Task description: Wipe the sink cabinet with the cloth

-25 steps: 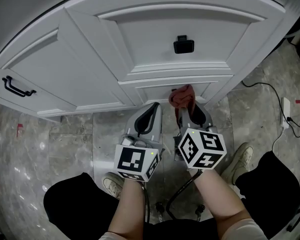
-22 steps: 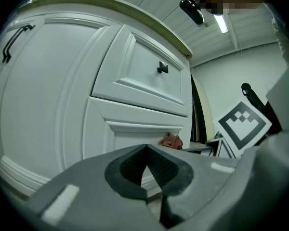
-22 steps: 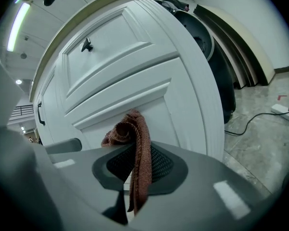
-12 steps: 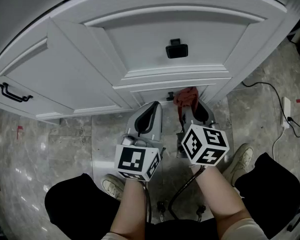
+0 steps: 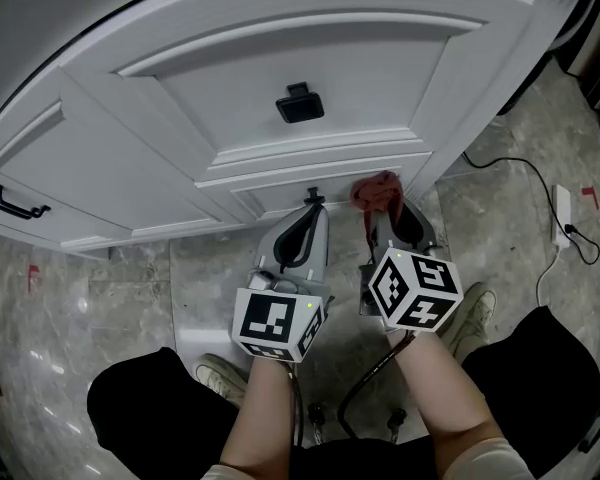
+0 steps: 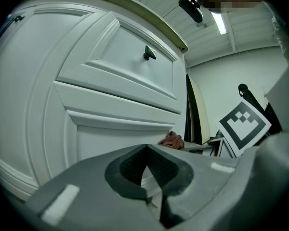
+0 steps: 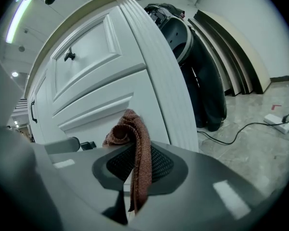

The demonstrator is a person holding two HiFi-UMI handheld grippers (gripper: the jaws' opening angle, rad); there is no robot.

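Right gripper (image 5: 383,216) clamped on a red cloth (image 5: 377,190) at the white sink cabinet's (image 5: 280,48) lower panel, left gripper (image 5: 309,211) closed, empty, just beside.

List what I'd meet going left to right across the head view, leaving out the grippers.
Black bar handle → black square pull → reddish-brown knitted cloth → white power strip.
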